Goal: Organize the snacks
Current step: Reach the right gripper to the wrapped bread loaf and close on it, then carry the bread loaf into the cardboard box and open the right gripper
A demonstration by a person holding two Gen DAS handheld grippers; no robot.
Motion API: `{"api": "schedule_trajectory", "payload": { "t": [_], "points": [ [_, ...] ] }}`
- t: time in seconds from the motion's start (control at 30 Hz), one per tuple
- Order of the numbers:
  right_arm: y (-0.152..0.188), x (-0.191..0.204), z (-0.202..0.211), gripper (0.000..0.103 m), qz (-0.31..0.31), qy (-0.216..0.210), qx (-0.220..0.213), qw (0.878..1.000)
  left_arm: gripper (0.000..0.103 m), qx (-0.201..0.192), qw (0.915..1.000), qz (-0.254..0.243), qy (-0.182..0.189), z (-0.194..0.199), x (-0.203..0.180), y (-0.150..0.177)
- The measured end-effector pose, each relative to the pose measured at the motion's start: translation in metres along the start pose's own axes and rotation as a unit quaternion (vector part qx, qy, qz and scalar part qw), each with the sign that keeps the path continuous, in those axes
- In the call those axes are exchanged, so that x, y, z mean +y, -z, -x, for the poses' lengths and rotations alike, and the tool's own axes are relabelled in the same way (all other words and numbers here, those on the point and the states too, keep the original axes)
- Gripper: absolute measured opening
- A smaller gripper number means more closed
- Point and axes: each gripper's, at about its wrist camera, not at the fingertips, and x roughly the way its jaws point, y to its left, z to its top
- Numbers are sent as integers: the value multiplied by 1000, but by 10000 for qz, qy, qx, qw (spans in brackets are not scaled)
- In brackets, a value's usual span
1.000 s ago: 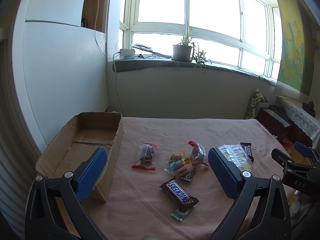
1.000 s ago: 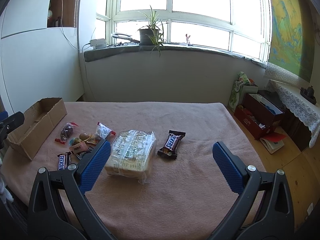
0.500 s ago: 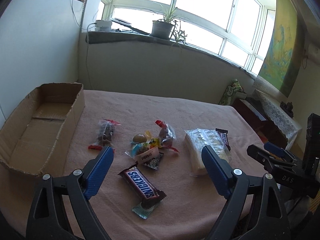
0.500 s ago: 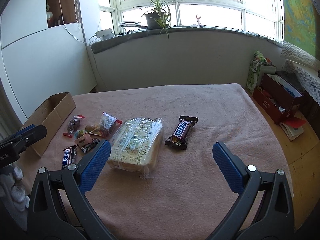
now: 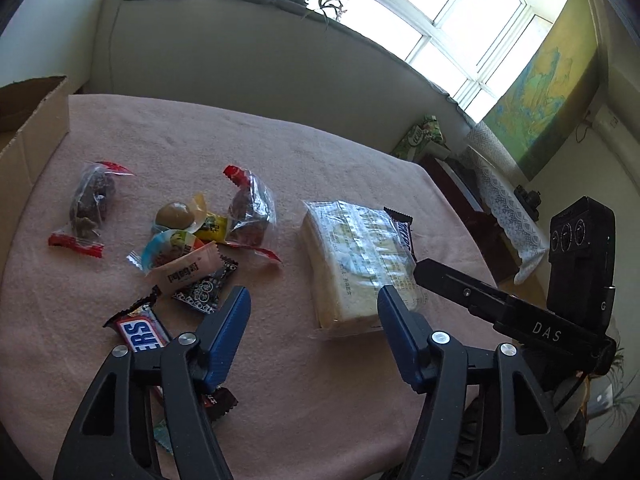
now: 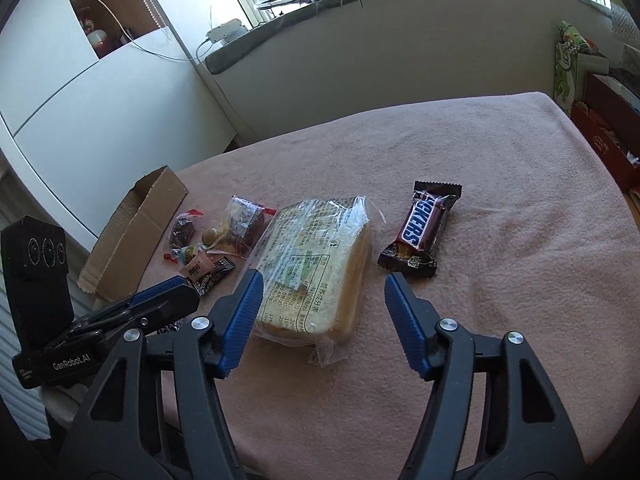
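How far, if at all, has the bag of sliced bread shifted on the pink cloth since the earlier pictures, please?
No. The bag of sliced bread still lies beside the Snickers bar, with the candy pile on its other side; only the camera moved.

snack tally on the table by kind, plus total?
Snickers bars: 2, one near the left tool, one right of the bread
Bagged sliced bread: 1
Clear bags of dark snacks with red ends: 2
Small wrapped candies in the middle pile: about 5, overlapping, so approximate
Total: about 10 snacks
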Motion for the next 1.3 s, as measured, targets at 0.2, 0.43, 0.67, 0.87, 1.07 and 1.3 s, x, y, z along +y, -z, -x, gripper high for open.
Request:
{"api": "schedule_trajectory", "payload": {
  "t": [0.2,0.43,0.67,0.87,1.07,1.3],
  "points": [
    [-7,-13,-20,53,-360,-306,258,9985,56,237,9995,-85,-168,-18,-3,-6],
    [-10,-17,-25,50,-422,-434,425,9973,48,436,9978,-492,-80,-34,-20,-13],
    [-13,-17,-26,47,-396,-424,539,9969,45,531,9980,-278,183,-41,-14,-17],
    [-14,-14,-30,47,-394,-470,648,9960,45,632,9960,-525,350,-49,-27,-15],
    [-14,-11,-30,45,-369,-385,641,9965,45,594,9960,-573,329,-52,-27,-19],
    [-13,-1,-25,44,-239,-295,607,9974,45,466,9964,-666,235,-43,-27,-17]
  ]
}}
